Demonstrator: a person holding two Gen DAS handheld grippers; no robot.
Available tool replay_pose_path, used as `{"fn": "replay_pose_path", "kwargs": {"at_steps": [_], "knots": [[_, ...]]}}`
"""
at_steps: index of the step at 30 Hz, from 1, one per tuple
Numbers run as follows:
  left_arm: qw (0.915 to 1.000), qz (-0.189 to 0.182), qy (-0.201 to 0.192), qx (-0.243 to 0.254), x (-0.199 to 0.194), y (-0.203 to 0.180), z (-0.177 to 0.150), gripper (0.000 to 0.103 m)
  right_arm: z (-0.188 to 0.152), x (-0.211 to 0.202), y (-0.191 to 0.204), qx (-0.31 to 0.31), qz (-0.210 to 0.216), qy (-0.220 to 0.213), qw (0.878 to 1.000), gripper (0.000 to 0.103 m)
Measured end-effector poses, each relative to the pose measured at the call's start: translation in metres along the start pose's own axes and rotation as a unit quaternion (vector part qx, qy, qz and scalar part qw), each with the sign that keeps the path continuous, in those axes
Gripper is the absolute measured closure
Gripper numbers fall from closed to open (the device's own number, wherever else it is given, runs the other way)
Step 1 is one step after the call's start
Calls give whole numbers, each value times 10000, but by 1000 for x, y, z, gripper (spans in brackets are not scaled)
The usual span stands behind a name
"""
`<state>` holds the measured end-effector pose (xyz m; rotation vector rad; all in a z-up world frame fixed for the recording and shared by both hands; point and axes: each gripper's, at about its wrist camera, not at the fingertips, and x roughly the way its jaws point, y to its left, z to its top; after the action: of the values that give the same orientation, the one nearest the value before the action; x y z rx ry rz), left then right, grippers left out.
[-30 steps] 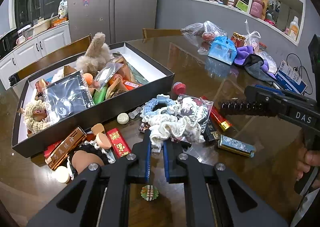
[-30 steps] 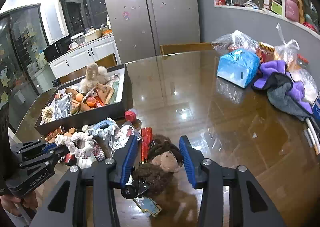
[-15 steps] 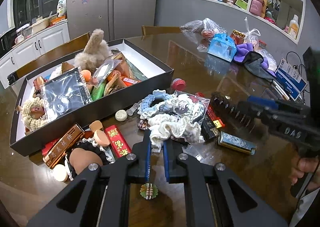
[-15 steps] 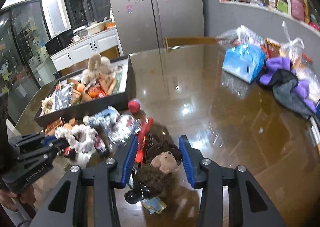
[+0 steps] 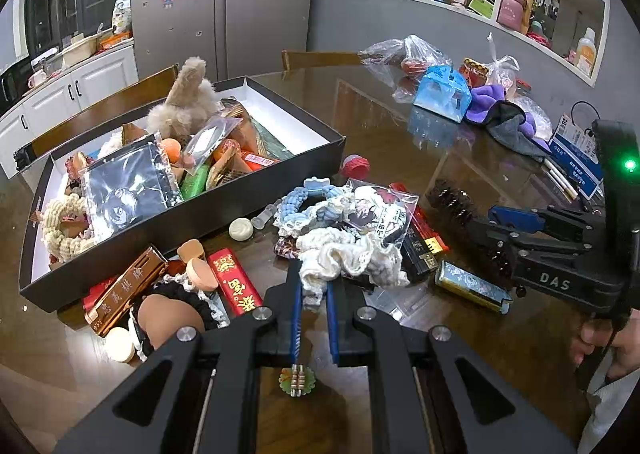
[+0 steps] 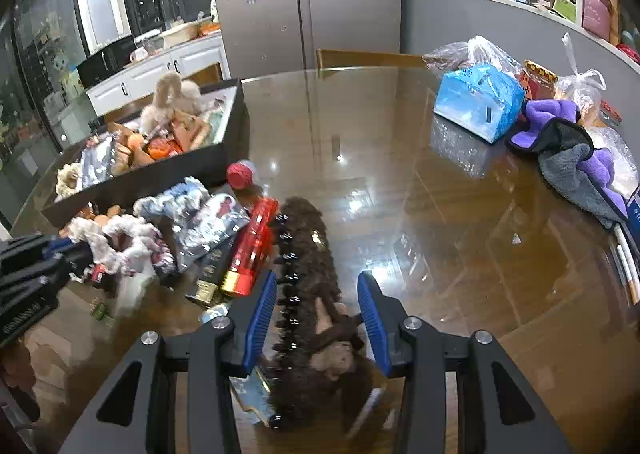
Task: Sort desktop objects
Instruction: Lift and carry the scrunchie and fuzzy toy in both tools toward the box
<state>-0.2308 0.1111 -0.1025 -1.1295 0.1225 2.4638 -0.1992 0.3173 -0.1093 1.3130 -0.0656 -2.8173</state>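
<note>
My left gripper [image 5: 314,282] is shut on a white lace scrunchie [image 5: 348,258], which lies at the near edge of a heap of small items on the brown table. In the right wrist view that scrunchie [image 6: 128,242] hangs from the left gripper [image 6: 64,254] at the left edge. My right gripper [image 6: 316,306] is shut on a long brown furry hair claw [image 6: 304,254] with black teeth and a small bear figure, held low over the table just right of the heap. The left wrist view has this claw [image 5: 452,199] sticking out of the right gripper [image 5: 494,219].
A black box [image 5: 240,209] with a white inside, full of toys and packets, stands at the back left. Lighters [image 6: 252,246], a blue scrunchie [image 5: 304,201], a packet and a red ball [image 5: 354,165] crowd the heap. Bags, a blue carton [image 6: 476,101] and a purple cloth lie far right.
My right gripper has sunk toward the table with the hair claw, tipping it nose down. The left gripper and its scrunchie have stayed where they were.
</note>
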Motion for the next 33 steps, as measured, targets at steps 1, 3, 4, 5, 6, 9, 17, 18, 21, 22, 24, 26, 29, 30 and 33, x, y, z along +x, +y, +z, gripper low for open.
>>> {"fn": "replay_pose_path", "kwargs": {"at_steps": [1,3,4,5,6,9,17,18,21,22,24,26,29,30,33], "knots": [[10000,3,5,15,0,0,0,92,0,1,0,-5,-11,21,10000,59],[10000,14,19,14,1,0,-1,92,-2,4,1,-58,-108,71,9999,58],[10000,13,28,8,1,0,-1,92,-1,6,2,-105,-148,109,9998,57],[10000,8,33,1,1,1,-1,92,-2,8,3,-134,-177,148,9996,56],[10000,16,24,5,1,1,-1,92,-3,11,4,-174,-213,191,9994,56],[10000,9,11,-9,1,2,-1,92,-6,15,6,-244,-328,249,9989,52],[10000,-19,-10,-46,0,4,0,92,-9,13,4,-172,-352,183,9991,66],[10000,-19,-13,-51,-1,4,0,92,-9,12,5,-176,-364,188,9990,66],[10000,-18,-46,-68,-4,5,0,92,-9,12,8,-170,-301,203,9992,66],[10000,-22,-54,-74,-4,5,0,92,-9,11,8,-153,-277,197,9993,66],[9999,-22,-80,-93,-6,5,1,92,-7,8,8,-78,-251,142,9996,66],[9999,-3,-107,-109,-8,6,2,92,-5,4,7,-51,-229,94,9997,66],[9997,25,-160,-171,-12,9,2,92,1,-3,10,-21,-148,3,9999,66],[9996,43,-184,-195,-14,10,3,92,5,-5,12,-32,-133,-31,9999,66],[9990,265,-265,-251,-20,14,4,92,11,-7,20,-82,-51,-68,9999,66]]}}
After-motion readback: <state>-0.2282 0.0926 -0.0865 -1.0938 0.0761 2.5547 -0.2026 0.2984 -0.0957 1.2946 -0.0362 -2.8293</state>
